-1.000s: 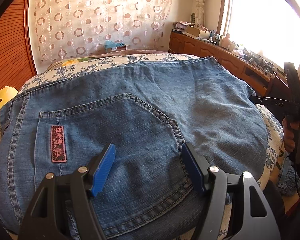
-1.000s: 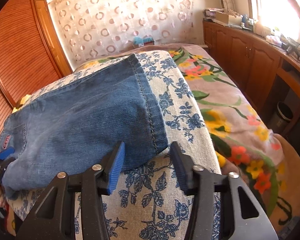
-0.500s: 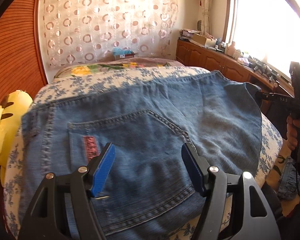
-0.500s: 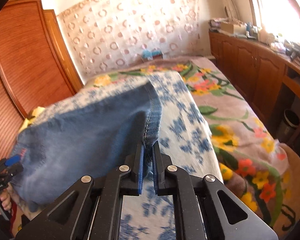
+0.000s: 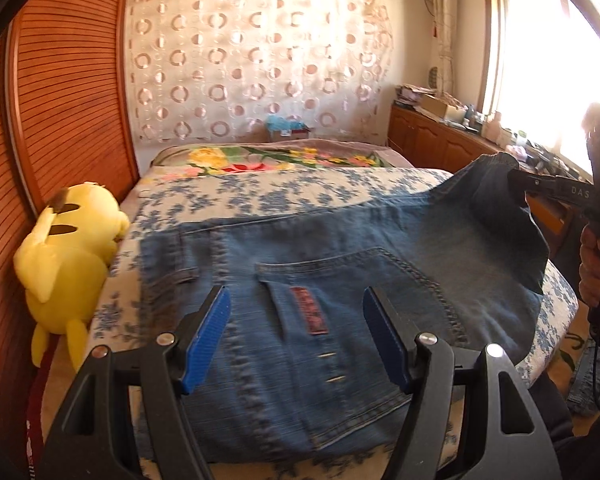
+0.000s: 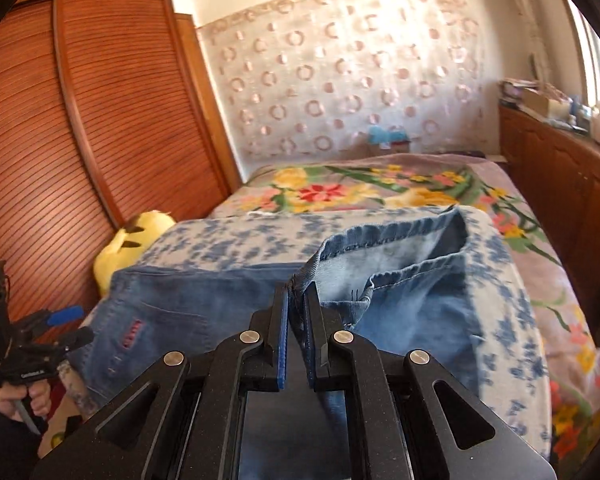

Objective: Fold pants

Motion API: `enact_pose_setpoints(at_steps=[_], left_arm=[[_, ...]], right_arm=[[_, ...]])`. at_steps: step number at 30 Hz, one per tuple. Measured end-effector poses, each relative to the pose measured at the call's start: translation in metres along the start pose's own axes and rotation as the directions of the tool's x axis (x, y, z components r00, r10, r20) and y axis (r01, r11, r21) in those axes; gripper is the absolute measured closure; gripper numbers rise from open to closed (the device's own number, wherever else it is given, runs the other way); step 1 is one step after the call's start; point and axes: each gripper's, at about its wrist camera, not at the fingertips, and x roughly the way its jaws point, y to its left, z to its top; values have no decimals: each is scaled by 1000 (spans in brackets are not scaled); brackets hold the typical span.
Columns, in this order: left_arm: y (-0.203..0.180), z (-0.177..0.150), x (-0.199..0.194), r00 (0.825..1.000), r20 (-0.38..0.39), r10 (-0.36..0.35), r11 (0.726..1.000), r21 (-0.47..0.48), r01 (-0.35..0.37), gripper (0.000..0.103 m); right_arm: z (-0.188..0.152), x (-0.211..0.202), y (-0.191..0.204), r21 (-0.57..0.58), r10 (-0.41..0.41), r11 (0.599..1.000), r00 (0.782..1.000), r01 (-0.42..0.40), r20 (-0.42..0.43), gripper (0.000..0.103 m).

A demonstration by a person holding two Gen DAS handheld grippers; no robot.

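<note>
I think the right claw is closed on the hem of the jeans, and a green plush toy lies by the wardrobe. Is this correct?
Only the colour is wrong: the plush toy is yellow, as the left wrist view shows. The right claw is closed on the hem of the jeans.

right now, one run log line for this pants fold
right gripper: shut on jeans hem, lifted | left gripper: open, above back pocket | fold: not yet done

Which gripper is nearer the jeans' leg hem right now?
Right. The right gripper is clamped on the leg hem; the left gripper hangs open over the back pocket at the waist end.
</note>
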Motion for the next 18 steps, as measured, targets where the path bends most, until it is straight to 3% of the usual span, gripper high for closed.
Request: enact_pose_setpoints(at_steps=[8,13,18], left_arm=[[39,-4,-12,999,19,51,997,-52,-50,34],[63,-7,-22,996,25,89,992,-91,-87,34],[70,-10,-26,995,23,102,990,-100,-99,34]], right_arm=[[3,32,79,-83,150,985,987,-154,-55,100],[-2,50,131,-122,255,956,961,-267,-108,100],[-16,56,154,-155,284,939,946,-307,-154,99]])
